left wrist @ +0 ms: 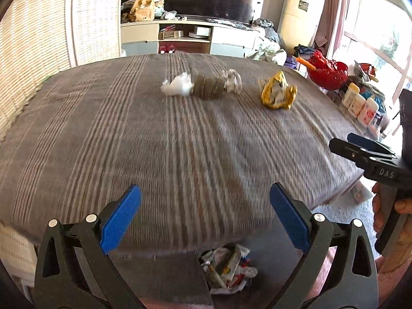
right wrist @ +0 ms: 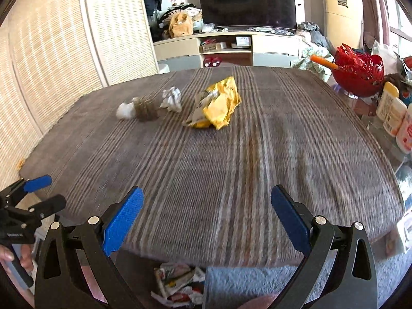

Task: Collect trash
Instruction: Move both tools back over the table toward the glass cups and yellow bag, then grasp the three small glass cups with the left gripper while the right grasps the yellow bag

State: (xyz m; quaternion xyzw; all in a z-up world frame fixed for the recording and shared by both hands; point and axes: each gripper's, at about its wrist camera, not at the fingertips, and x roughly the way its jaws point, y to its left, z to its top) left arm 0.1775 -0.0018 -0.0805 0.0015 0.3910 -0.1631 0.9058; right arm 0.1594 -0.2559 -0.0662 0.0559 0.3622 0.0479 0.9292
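**Q:** Starting at the tongs, what shows?

**A:** Both pairs are spread wide and hold nothing. The left tongs [left wrist: 204, 215] and the right tongs [right wrist: 207, 216] hang over the near edge of a table [left wrist: 128, 141] covered in a brown striped cloth. Each has blue pads on black arms. Below that edge sits a trash bin [left wrist: 228, 270] already filled with crumpled wrappers.

**Q:** Where is the trash to collect?

**A:** Toward the far side of the table, well apart from both tongs. A crumpled yellow snack bag [right wrist: 217, 109] lies on the right. To its left lie a crumpled clear plastic bottle [left wrist: 216, 85] and, touching it, a white tissue wad [left wrist: 177, 86]. The frames are blurred, so finer detail is unclear.

**Q:** How would these handle?

**A:** All look light and soft. The bag is likely slick and crinkly; pinching a raised fold should hold better than its flat face. The tissue would compress, so grip its middle. The bottle may slip; take it across its ribbed waist.
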